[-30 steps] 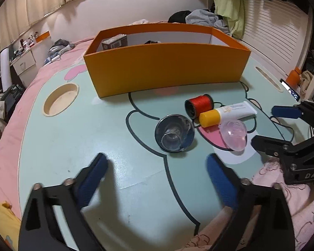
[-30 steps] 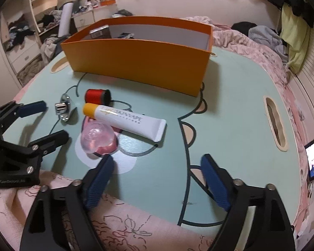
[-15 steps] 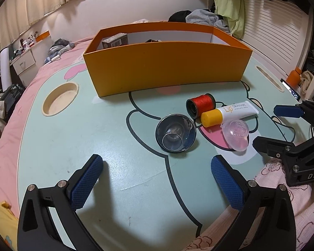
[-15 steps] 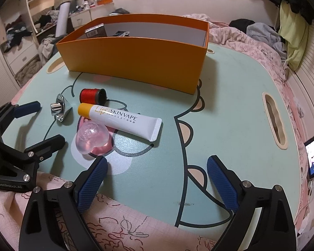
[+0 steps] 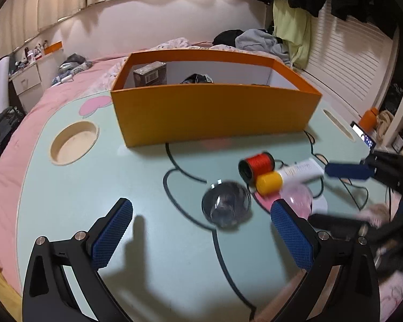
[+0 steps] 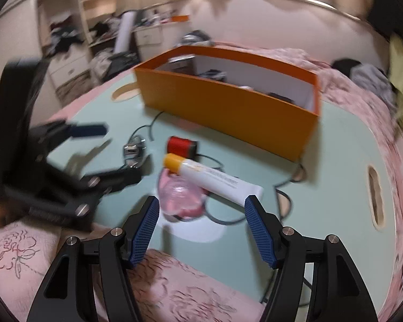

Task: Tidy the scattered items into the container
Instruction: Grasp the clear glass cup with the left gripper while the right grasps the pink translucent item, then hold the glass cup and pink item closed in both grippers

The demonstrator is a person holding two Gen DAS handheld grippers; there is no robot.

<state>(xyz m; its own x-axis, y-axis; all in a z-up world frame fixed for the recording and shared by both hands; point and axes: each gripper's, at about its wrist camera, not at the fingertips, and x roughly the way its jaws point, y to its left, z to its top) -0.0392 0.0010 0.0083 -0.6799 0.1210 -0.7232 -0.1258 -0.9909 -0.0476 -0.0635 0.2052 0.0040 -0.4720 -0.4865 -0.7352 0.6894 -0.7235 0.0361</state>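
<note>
Honestly, both grippers gape empty; right's near the pink cup & tube, could knock the tube off.

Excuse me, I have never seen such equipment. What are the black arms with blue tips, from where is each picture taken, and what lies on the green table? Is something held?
There is no robot here. A person holds a two-finger gripper in each hand, and each gripper carries a wide-angle camera that looks along its own fingers. One picture comes from the left gripper, the other from the right gripper; each also sees the other gripper at its edge.

On the table stand an orange box with some things already inside, and in front of it a red thread spool, a white tube with a yellow cap, a pink plastic piece and a small glass cup.

Both grippers are open and hold nothing.
</note>
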